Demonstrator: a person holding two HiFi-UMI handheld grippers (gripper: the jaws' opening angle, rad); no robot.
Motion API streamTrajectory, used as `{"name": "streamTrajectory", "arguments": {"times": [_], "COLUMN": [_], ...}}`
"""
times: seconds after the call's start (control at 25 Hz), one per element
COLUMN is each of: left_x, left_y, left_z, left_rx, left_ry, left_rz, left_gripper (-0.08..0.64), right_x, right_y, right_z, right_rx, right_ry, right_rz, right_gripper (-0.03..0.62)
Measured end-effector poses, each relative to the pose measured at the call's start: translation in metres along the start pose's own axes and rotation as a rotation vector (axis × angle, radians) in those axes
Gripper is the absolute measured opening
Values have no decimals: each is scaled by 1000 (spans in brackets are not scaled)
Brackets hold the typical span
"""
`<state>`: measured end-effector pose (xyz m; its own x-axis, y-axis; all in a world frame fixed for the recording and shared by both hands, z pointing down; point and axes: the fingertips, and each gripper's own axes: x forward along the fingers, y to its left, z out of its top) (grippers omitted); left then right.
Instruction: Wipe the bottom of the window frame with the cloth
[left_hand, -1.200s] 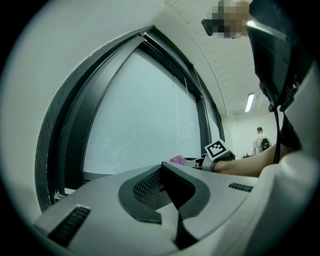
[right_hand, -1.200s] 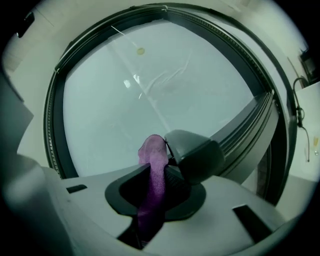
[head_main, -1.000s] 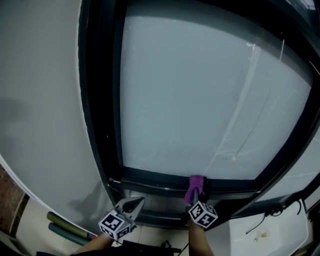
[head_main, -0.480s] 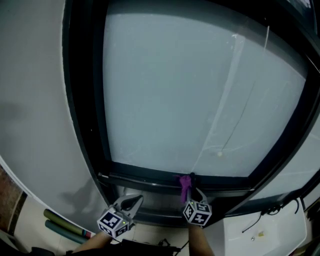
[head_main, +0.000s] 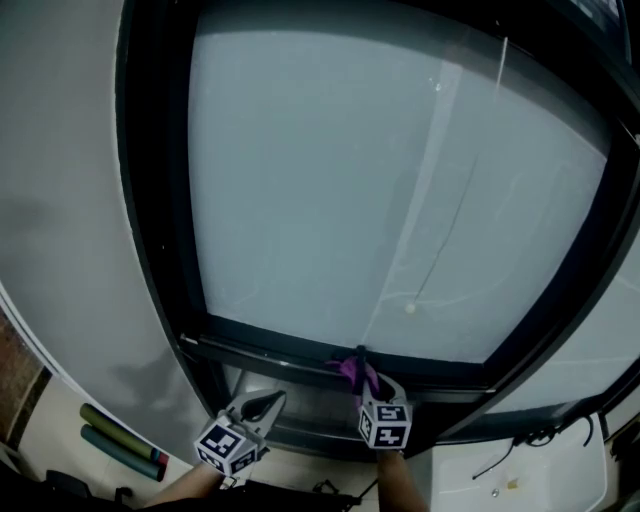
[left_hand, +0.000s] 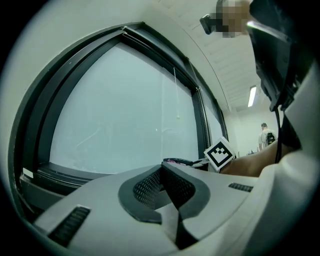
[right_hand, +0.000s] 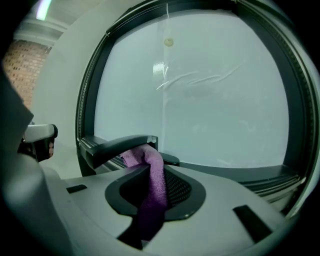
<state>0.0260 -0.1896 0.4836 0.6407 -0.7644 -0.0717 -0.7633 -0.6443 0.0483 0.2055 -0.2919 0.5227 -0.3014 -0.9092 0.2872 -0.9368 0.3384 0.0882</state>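
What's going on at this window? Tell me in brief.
A person holds a gripper in each hand at a dark window frame. The right gripper is shut on a purple cloth and holds it at the frame's bottom rail. The left gripper is shut on nothing and hangs lower, off to the left.

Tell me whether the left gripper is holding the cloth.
No, the left gripper has its jaws shut on nothing; the purple cloth sits clamped in the right gripper.
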Motion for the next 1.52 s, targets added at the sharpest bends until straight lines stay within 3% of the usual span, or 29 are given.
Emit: {"name": "streamTrajectory", "arguments": {"times": [0.24,0.44,0.6,0.88,1.04,1.2,1.52], "left_x": [2,3,10,36,45,53,61], "left_y": [-10,-11,-3,-1,4,7,12], "left_z": [-1,-2,4,13,10,7,10], "left_rx": [10,30,-15,7,2,-5,-44], "left_ry": [-5,9,9,4,-11,-17,-8], "left_rz": [64,43,29,-67,-92,-127,-194], "left_gripper": [2,2,2,2,2,2,2], "right_x": [-2,1,4,3,9,11,6], "right_y": [-24,-38,-40,-60,-42,-36,-58], "right_z": [0,8,15,23,24,23,3], "right_rx": [-19,-14,-5,33,-33,-121,-119], "right_ry": [39,62,79,88,128,166,262], "right_rz": [6,-20,-39,-117,-79,-107,-185], "right_gripper": [78,78,78,78,78,78,78]}}
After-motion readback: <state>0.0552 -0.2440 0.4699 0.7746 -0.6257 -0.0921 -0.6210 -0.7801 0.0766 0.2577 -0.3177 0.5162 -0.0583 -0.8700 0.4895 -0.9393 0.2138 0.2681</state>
